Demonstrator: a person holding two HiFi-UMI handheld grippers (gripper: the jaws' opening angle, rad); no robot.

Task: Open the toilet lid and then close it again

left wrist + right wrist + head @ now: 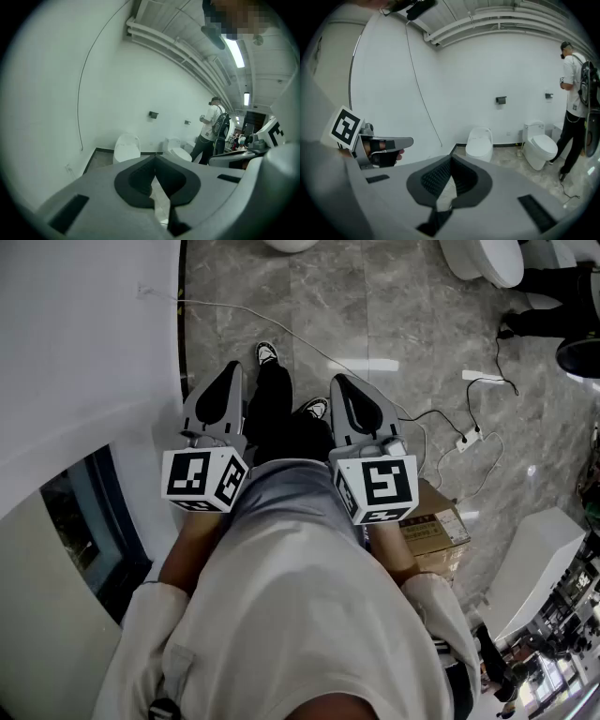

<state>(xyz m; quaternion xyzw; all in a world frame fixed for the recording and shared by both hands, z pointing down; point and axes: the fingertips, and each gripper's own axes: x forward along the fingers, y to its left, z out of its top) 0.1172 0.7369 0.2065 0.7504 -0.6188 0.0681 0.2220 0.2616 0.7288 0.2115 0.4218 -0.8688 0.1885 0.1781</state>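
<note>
Held side by side at mid-frame in the head view, over the grey marble floor (375,315): left gripper (230,373) and right gripper (341,386), each with jaws closed tip to tip on nothing. Well apart from both, against the white wall (464,79), just above the closed jaws at the centre of the right gripper view: the toilet (480,146), its lid (480,137) down, and a second toilet (540,146) to its right. At that view's far right edge, standing: a person (576,103).

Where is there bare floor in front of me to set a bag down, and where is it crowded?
The floor between the shoes and the toilets is mostly bare; one thin cable crosses it. To the right it is crowded: a power strip, more cable, and a box.
</note>
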